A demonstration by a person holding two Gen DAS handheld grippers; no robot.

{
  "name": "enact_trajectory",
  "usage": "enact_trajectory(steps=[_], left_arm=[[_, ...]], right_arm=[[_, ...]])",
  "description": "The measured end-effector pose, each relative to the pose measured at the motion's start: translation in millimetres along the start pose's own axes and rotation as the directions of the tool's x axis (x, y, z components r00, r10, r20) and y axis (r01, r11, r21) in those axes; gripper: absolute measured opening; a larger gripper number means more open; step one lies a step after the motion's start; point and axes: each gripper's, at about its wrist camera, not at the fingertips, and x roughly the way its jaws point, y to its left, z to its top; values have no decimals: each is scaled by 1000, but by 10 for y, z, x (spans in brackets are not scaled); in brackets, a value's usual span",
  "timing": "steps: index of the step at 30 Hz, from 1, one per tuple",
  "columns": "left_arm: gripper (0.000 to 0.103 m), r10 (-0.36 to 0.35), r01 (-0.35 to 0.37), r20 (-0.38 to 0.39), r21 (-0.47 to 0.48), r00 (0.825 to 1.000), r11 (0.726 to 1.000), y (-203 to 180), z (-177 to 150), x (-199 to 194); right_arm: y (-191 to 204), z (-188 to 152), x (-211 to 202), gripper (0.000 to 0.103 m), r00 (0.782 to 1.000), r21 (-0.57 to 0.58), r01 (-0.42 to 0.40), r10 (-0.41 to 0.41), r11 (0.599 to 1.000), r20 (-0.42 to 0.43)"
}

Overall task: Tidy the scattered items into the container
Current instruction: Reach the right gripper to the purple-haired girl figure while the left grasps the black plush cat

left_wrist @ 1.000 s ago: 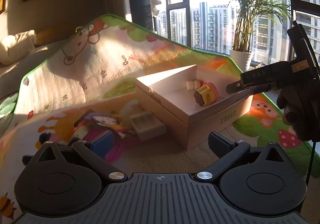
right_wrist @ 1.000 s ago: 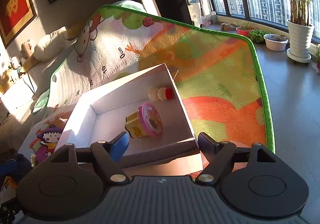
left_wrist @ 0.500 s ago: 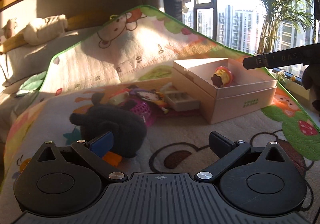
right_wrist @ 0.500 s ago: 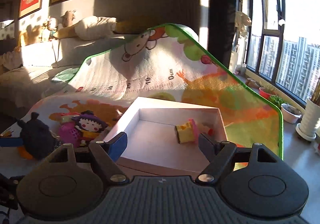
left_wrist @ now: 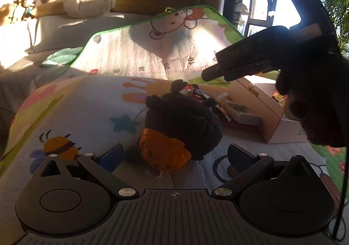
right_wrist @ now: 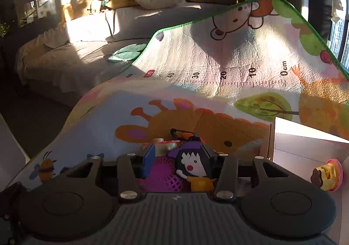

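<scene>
A black plush toy (left_wrist: 185,122) with an orange beak lies on the play mat just ahead of my left gripper (left_wrist: 176,154), which is open and holds nothing. My right gripper (right_wrist: 178,157) hangs over a small pile beside the cardboard box (right_wrist: 272,135). Its jaws are closing around a cartoon girl figure (right_wrist: 192,166) in a purple hat. The blue pad still stands apart from her. She rests on a purple mesh ball (right_wrist: 161,174). A yellow and pink toy (right_wrist: 327,174) lies inside the box. The left wrist view shows the right gripper (left_wrist: 212,73) above the pile, held by a dark gloved hand (left_wrist: 316,103).
A white compartment tray (left_wrist: 240,111) lies against the box (left_wrist: 272,118). A cream toy (right_wrist: 162,146) sits behind the purple ball. The colourful play mat (right_wrist: 218,59) drapes up over a sofa (right_wrist: 76,52) with cushions and stuffed animals at the back.
Both grippers swung left, away from the box. The right gripper came over the girl figure and its jaws narrowed. The black plush now lies close in front of the left gripper.
</scene>
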Motion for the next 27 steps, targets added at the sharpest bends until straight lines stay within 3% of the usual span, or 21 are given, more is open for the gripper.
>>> enact_trajectory(steps=[3,7,8,9,11,12,16,18,22,27], left_arm=[[103,-24,23,-19,-50,1000,998,69,0,42],[103,-43,39,-29,-116,999,992,169,-1,60],[103,-46,42,-28,-125,999,991,185,-3,58],[103,-50,46,-26,-129,998,991,191,-5,55],[103,-56,53,-19,-128,998,990,189,-7,43],[103,-58,56,-16,-128,998,990,190,-6,43],[103,-70,69,-6,-123,998,990,186,-4,37],[103,-75,75,-1,-115,997,991,174,-6,31],[103,-70,70,11,-93,998,993,130,-6,12],[103,-28,28,29,-15,999,999,-2,-3,-39]], right_arm=[[-65,177,326,39,998,52,40,-38,998,-41],[-68,323,732,38,988,63,62,-53,996,-143],[-68,310,812,36,982,67,65,-52,996,-180],[-71,275,859,26,977,73,62,-46,995,-207],[-68,212,811,21,980,61,56,-43,997,-194],[-68,194,733,17,983,55,54,-44,997,-177],[-111,186,-4,16,998,66,-15,19,998,-55],[-150,145,-468,10,998,70,-68,68,995,2],[-256,-106,-1344,10,989,67,-110,102,992,105],[-460,-531,-1997,10,988,111,-93,78,989,133]])
